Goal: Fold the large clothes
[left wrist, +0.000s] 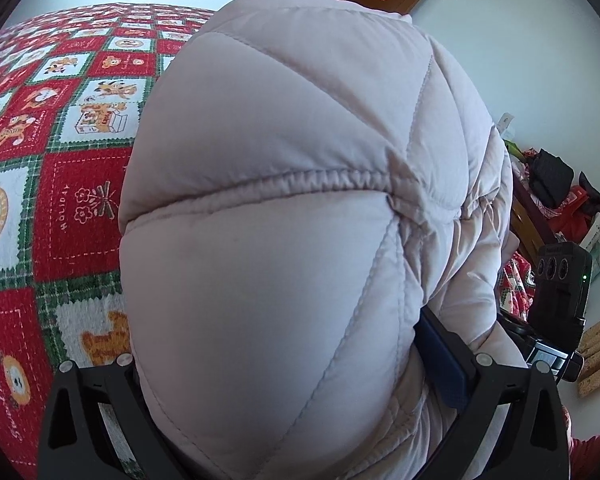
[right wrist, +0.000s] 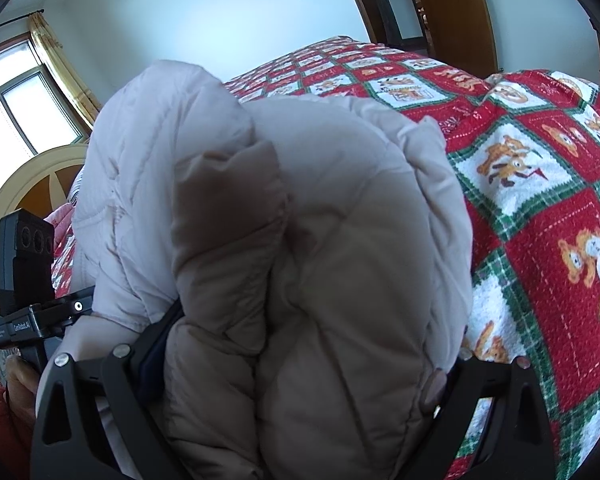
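While both grippers clamp it, the pale quilted down jacket (left wrist: 284,208) hangs bunched and lifted above the red patchwork bedspread (left wrist: 60,128). Left gripper (left wrist: 296,392) grasps a thick padded bulk; right gripper (right wrist: 300,396) grasps doubled layers of the same garment (right wrist: 308,240), a snap button (right wrist: 432,390) showing. Judged progress: partly gathered, some folds apparently made, laying flat and squaring left to do

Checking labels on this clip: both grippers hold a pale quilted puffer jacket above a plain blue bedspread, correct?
Not quite. The bedspread is a red, white and green cartoon patchwork, as both wrist views show. The left gripper and right gripper do hold the pale quilted puffer jacket.
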### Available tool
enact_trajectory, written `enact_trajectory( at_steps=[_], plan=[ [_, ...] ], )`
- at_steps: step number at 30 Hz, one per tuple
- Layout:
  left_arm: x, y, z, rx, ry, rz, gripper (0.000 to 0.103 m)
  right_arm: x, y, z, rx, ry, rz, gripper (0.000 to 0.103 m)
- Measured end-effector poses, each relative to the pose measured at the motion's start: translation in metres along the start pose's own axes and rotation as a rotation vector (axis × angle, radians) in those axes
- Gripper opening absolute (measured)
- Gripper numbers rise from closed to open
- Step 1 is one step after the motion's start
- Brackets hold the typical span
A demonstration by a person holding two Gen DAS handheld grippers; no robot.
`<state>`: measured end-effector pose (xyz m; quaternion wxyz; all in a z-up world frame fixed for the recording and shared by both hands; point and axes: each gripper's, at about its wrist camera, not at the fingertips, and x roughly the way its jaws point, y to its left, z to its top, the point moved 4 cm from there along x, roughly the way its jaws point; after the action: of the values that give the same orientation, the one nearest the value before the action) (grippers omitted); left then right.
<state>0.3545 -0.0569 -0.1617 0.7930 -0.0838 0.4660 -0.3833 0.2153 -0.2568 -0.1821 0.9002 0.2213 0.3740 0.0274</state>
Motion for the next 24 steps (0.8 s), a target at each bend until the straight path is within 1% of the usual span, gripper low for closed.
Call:
enact_trajectory(
  at_steps=[5, 14, 20, 24],
  plan=[
    [-0.002, 0.0, -0.005, 0.01, -0.011, -0.006, 0.102, -0.001, 0.001, 0.0, -0.006, 0.0, -0.01, 0.098],
    [-0.006, 0.004, -0.008, 0.028, -0.034, -0.026, 0.102, -0.008, 0.019, 0.0, -0.087, -0.021, -0.113, 0.092],
    [-0.009, 0.008, -0.01, 0.025, -0.049, -0.034, 0.102, -0.015, 0.035, -0.002, -0.168, -0.05, -0.227, 0.088],
    [-0.011, 0.01, -0.013, 0.024, -0.053, -0.038, 0.102, -0.017, 0.038, -0.004, -0.172, -0.058, -0.245, 0.088]
  ],
)
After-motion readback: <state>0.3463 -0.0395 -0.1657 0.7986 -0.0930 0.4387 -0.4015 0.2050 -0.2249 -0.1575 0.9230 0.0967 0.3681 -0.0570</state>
